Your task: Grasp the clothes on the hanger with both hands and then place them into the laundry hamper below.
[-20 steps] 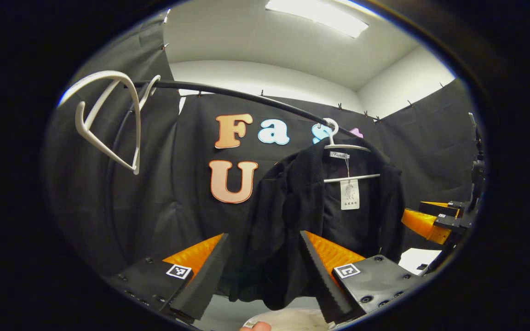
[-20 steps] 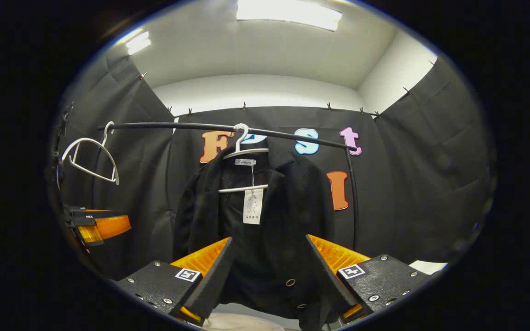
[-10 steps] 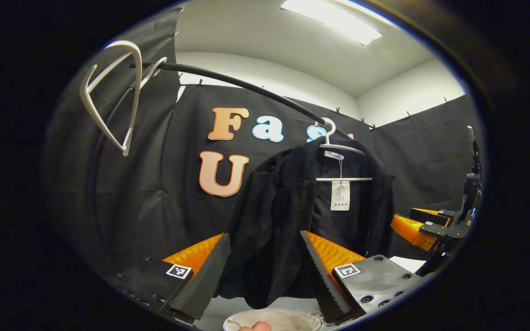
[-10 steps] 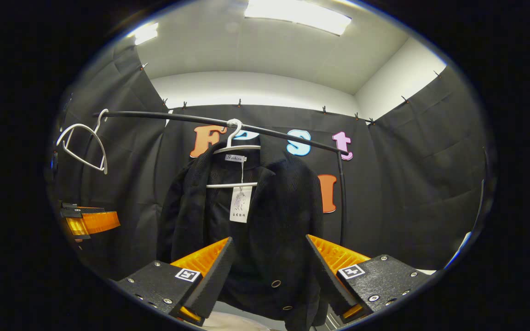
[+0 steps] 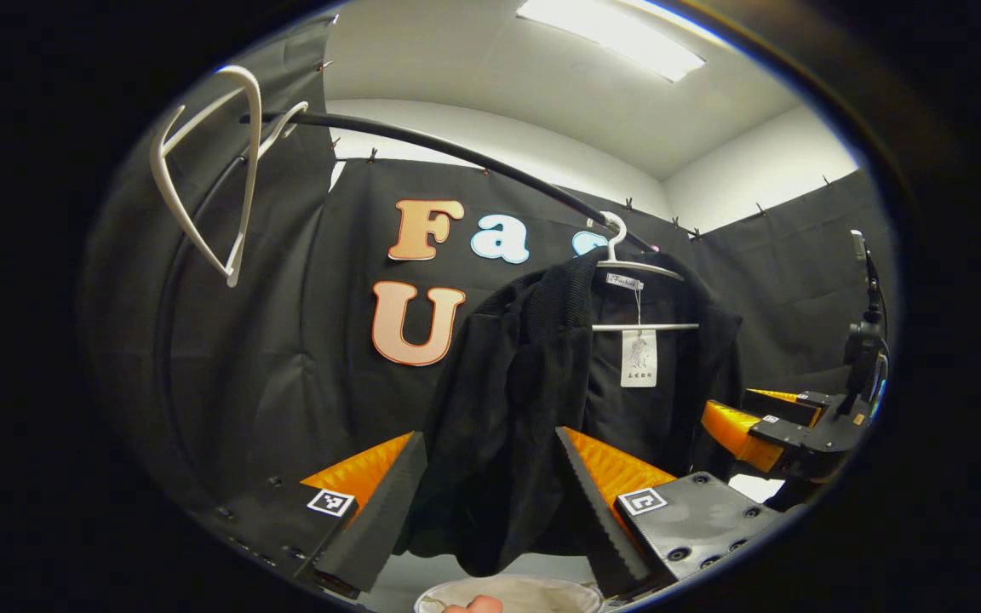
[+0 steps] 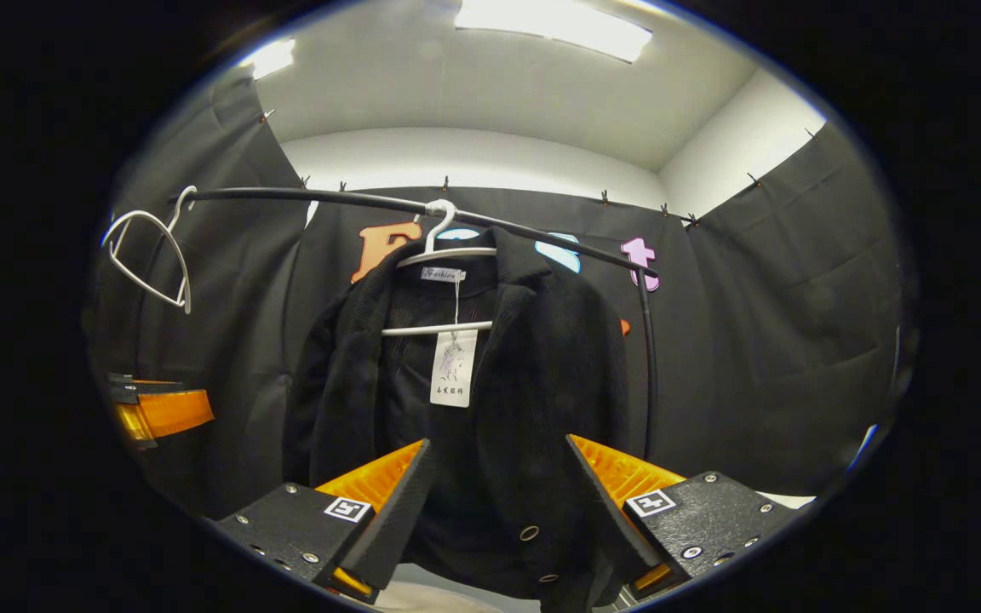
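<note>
In the left gripper view the left gripper [image 5: 486, 502] has its fingers [image 5: 375, 519] spread wide, gripping nothing, with the lower hem of the black jacket [image 5: 524, 409] hanging in the gap between them, farther off. At 6 o'clock, under the fingers, the pale rim of the hamper [image 5: 533, 589] curves below the jacket, and a fingertip [image 5: 473, 605] of the person's hand shows at its edge. The jacket hangs on a white hanger [image 5: 639, 281] hooked over a black rail [image 5: 456, 157] that runs from 11 o'clock down toward 2 o'clock; a paper tag [image 5: 639, 358] dangles inside the collar. An empty hanger [image 5: 214, 170] hangs at the rail's 11 o'clock end. At 3 o'clock the right gripper [image 5: 784, 426] sits just beside the jacket's far edge; whether it touches the cloth cannot be told. In the right gripper view the right gripper [image 6: 499, 502] also has its fingers [image 6: 392, 515] wide apart and holding nothing, the jacket [image 6: 507, 400] with its buttons straight ahead between them. The left gripper [image 6: 154, 413] shows at 9 o'clock, near the jacket's sleeve.
</note>
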Available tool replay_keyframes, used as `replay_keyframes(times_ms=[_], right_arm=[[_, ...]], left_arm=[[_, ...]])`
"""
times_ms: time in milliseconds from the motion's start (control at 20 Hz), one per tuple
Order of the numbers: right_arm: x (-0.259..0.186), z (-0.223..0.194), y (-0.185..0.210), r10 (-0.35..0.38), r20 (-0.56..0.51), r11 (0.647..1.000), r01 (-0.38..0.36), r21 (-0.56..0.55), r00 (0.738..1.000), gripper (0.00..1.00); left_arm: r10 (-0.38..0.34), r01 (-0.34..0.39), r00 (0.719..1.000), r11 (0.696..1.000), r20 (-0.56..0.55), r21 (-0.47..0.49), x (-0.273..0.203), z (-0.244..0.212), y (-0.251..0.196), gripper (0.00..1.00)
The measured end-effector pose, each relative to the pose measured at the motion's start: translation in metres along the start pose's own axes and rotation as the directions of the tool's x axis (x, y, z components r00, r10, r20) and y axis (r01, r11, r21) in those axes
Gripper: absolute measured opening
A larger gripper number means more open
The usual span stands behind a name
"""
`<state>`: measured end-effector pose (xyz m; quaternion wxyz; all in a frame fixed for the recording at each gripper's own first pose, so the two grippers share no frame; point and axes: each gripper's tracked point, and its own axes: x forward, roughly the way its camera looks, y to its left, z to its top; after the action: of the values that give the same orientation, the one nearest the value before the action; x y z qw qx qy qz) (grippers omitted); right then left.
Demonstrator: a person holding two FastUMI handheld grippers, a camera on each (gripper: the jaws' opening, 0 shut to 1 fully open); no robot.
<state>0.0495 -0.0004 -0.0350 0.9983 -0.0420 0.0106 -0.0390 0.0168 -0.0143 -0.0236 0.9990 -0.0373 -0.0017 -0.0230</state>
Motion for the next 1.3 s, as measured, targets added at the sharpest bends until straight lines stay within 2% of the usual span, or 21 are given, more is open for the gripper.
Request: replay_keyframes(times_ms=[50, 150, 300, 400, 450, 500, 550, 600, 650, 700, 850, 1000, 1100, 1200, 1300], right_arm=[[0.007, -0.004, 0.000, -0.014, -0.007, 1.000, 0.013, -0.008, 1.000, 0.93], [0.022, -0.009, -0.007, -0.074, -0.007, 0.996, 0.073, -0.047, 0.997, 0.93], [0.041, -0.016, -0.027, -0.164, 0.001, 0.978, 0.162, -0.130, 0.987, 0.94], [0.052, -0.022, -0.031, -0.175, -0.011, 0.976, 0.172, -0.135, 0.985, 0.94], [0.057, -0.025, -0.033, -0.168, -0.021, 0.979, 0.165, -0.123, 0.985, 0.99], [0.061, -0.029, -0.035, -0.157, -0.032, 0.982, 0.153, -0.109, 0.987, 0.93], [0.065, -0.031, -0.037, -0.148, -0.040, 0.985, 0.144, -0.096, 0.988, 0.92], [0.066, -0.029, -0.040, -0.142, -0.039, 0.986, 0.138, -0.089, 0.989, 0.84], [0.068, -0.029, -0.046, -0.143, -0.035, 0.986, 0.140, -0.086, 0.989, 0.83], [0.071, -0.028, -0.052, -0.147, -0.031, 0.986, 0.144, -0.086, 0.989, 0.87], [0.071, -0.028, -0.069, -0.145, -0.038, 0.987, 0.142, -0.072, 0.989, 0.41], [0.066, -0.025, -0.073, -0.111, -0.050, 0.993, 0.108, -0.056, 0.993, 0.16], [0.057, -0.019, -0.070, -0.088, -0.050, 0.994, 0.085, -0.072, 0.995, 0.09], [0.049, -0.011, -0.069, -0.088, -0.024, 0.990, 0.084, -0.114, 0.996, 0.08], [0.040, -0.003, -0.068, -0.095, 0.006, 0.985, 0.095, -0.144, 0.995, 0.05]], left_arm=[[-0.003, 0.003, 1.000, 1.000, 0.002, 0.010, 0.001, -0.001, -0.002, 1.00], [-0.017, 0.017, 1.000, 1.000, -0.006, 0.013, 0.001, -0.006, -0.007, 0.93], [-0.044, 0.045, 0.999, 0.999, -0.028, 0.007, 0.003, -0.015, -0.012, 0.93], [-0.046, 0.047, 0.999, 0.999, -0.028, 0.011, 0.003, -0.018, -0.012, 0.96], [-0.045, 0.046, 0.999, 0.999, -0.023, 0.013, 0.004, -0.018, -0.012, 1.00], [-0.043, 0.044, 0.999, 0.999, -0.015, 0.015, 0.005, -0.017, -0.012, 0.97], [-0.043, 0.043, 0.999, 0.999, -0.008, 0.015, 0.007, -0.018, -0.013, 0.97], [-0.046, 0.046, 0.999, 0.999, -0.006, 0.012, 0.009, -0.018, -0.016, 0.96], [-0.050, 0.051, 0.999, 0.999, -0.007, 0.007, 0.011, -0.019, -0.020, 0.93], [-0.057, 0.057, 0.998, 0.998, -0.006, 0.003, 0.013, -0.020, -0.024, 0.95], [-0.083, 0.083, 0.997, 0.996, 0.002, -0.008, 0.020, -0.021, -0.039, 1.00], [-0.121, 0.121, 0.993, 0.993, -0.001, -0.007, 0.031, -0.025, -0.058, 1.00], [-0.151, 0.151, 0.988, 0.989, -0.017, 0.001, 0.046, -0.033, -0.073, 0.96], [-0.161, 0.162, 0.986, 0.986, -0.033, 0.030, 0.070, -0.041, -0.085, 1.00], [-0.144, 0.145, 0.989, 0.988, -0.033, 0.052, 0.096, -0.049, -0.091, 0.93]])
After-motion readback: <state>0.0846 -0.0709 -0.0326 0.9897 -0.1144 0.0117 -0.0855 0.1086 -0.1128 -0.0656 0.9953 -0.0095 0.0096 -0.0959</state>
